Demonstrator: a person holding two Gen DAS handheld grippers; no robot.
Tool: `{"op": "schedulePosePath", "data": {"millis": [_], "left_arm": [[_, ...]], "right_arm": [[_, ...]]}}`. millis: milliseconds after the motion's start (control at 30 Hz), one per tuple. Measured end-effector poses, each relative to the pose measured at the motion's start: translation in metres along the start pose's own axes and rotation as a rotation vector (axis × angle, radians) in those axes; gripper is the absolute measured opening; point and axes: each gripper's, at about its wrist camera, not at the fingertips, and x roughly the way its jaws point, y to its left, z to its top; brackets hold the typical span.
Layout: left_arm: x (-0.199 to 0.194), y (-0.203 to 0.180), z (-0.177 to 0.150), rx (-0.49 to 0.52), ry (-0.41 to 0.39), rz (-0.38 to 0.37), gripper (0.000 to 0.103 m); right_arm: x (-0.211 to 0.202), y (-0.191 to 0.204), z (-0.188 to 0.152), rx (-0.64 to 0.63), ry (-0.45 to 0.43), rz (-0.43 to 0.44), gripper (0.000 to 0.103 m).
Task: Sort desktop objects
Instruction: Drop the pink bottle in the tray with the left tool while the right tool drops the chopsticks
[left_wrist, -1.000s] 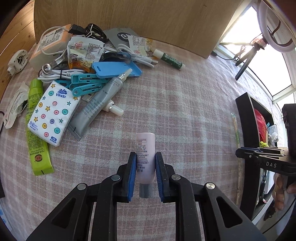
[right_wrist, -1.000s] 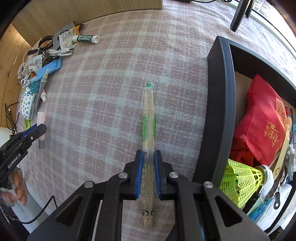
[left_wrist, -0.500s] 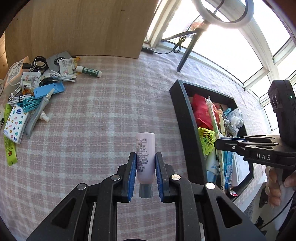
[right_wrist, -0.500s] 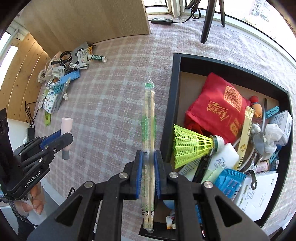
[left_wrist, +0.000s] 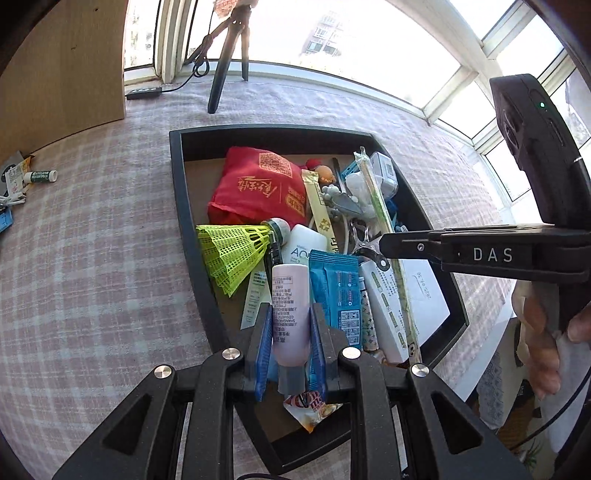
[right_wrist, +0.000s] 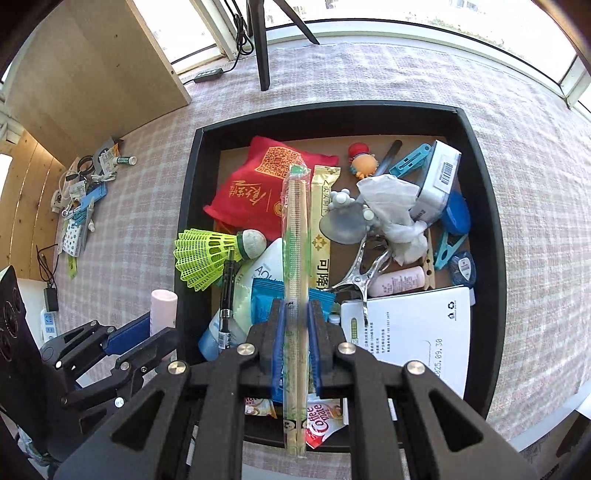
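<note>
My left gripper (left_wrist: 289, 317) is shut on a pale pink tube (left_wrist: 290, 306), cap end toward the camera, held above the near left part of the black tray (left_wrist: 192, 221). My right gripper (right_wrist: 295, 314) is shut on a pair of wrapped chopsticks (right_wrist: 294, 229), hanging over the middle of the tray (right_wrist: 484, 206). In the left wrist view the right gripper (left_wrist: 384, 245) reaches in from the right with the chopsticks (left_wrist: 384, 221). The right wrist view shows the left gripper (right_wrist: 147, 332) at the tray's left wall with the pink tube (right_wrist: 163, 306).
The tray holds a red pouch (right_wrist: 258, 188), a yellow-green shuttlecock (right_wrist: 207, 258), a white booklet (right_wrist: 417, 325), pegs, packets and other small items. A pile of unsorted objects (right_wrist: 81, 199) lies at far left on the checked cloth. A tripod leg (right_wrist: 260, 44) and wooden board (right_wrist: 92, 70) stand behind.
Both grippers have swung from the checked cloth over to the tray, each still holding its object. The unsorted pile has slid to the far left of both views.
</note>
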Motion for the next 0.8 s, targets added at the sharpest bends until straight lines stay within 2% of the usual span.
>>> {"op": "schedulePosePath", "data": {"millis": [67,100,167,200,267,533,800], "left_arm": [[0.005,-0.011,0.001,0.032,0.006,0.004,0.021],[0.007,-0.015,0.000,0.044,0.015,0.018,0.040],[0.010,-0.019,0.000,0.046,0.018,0.048,0.064],[0.009,-0.019,-0.001,0.045,0.009,0.056,0.064],[0.008,-0.019,-0.002,0.048,0.002,0.076,0.063],[-0.010,-0.006,-0.002,0.023,-0.035,0.124,0.062],[-0.049,0.023,-0.008,-0.008,-0.104,0.194,0.064]], "right_arm": [[-0.001,-0.005,-0.001,-0.003,-0.002,-0.018,0.013],[-0.001,-0.006,-0.001,-0.010,-0.003,-0.028,0.014],[-0.003,-0.008,-0.003,-0.023,-0.010,-0.053,0.020],[-0.004,-0.009,-0.003,-0.028,-0.015,-0.056,0.027],[-0.007,-0.009,-0.005,-0.035,-0.024,-0.058,0.030],[-0.012,0.005,-0.012,-0.066,-0.045,-0.042,0.030],[-0.020,0.049,-0.024,-0.121,-0.091,-0.022,0.030]]}}
